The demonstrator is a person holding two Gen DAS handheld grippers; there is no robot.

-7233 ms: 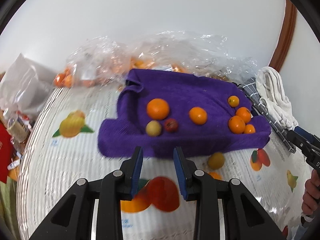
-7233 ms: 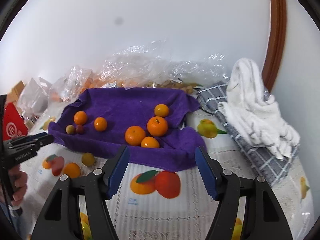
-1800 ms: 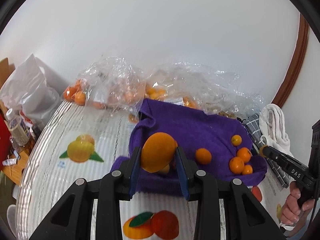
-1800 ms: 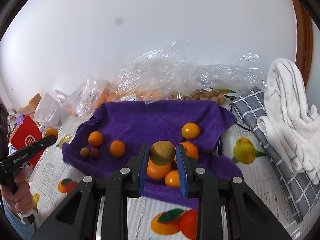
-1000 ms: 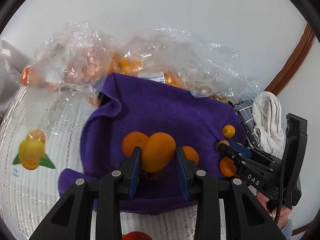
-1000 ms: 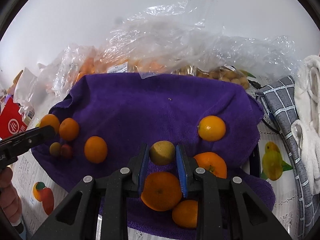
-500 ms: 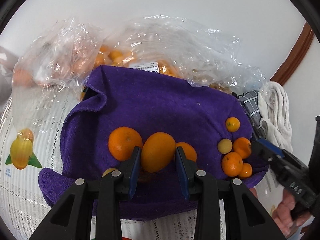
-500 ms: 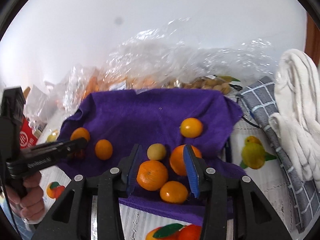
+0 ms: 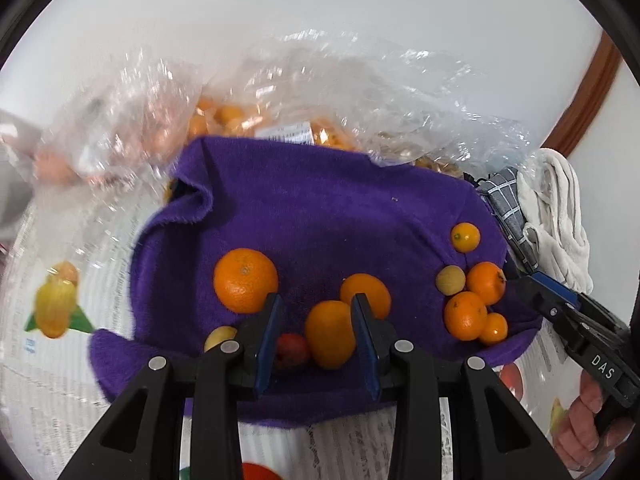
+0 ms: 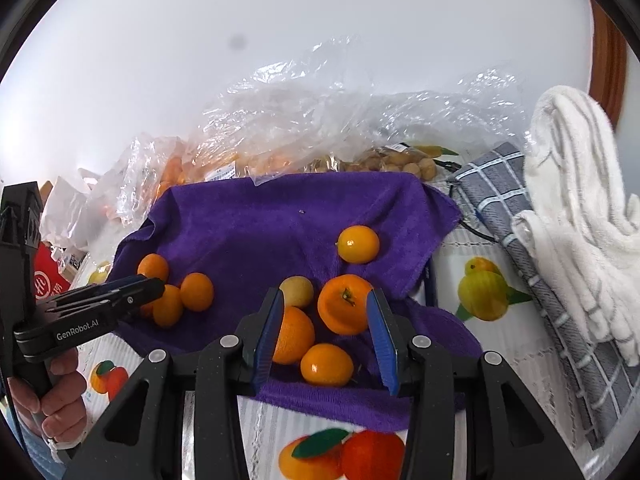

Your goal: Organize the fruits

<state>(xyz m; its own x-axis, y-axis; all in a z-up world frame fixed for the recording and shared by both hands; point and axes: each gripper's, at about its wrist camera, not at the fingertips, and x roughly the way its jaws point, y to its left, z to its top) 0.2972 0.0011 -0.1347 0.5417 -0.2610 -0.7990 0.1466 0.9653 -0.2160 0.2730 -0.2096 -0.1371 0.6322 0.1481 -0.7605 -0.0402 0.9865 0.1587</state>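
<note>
A purple towel [image 9: 320, 216] holds the fruit; it also shows in the right wrist view [image 10: 280, 220]. My left gripper [image 9: 318, 334] is open around an oval orange fruit [image 9: 330, 338] that rests on the towel, beside a small red fruit [image 9: 291, 351], a large orange [image 9: 245, 280] and another orange [image 9: 366, 294]. My right gripper [image 10: 326, 332] is open and empty above a cluster of oranges [image 10: 344, 308] and a small yellow fruit [image 10: 297, 291]. The same cluster shows in the left wrist view [image 9: 472, 304].
Clear plastic bags [image 10: 320, 132] with more fruit lie behind the towel. A grey checked cloth [image 10: 520, 220] and a white towel [image 10: 580, 200] lie to the right. The tablecloth [image 9: 60, 360] has printed fruit pictures. A red box [image 10: 46, 280] is at far left.
My left gripper has opened and let the oval orange fruit rest on the towel. My right gripper released the small yellow fruit earlier and has opened wider and drawn back.
</note>
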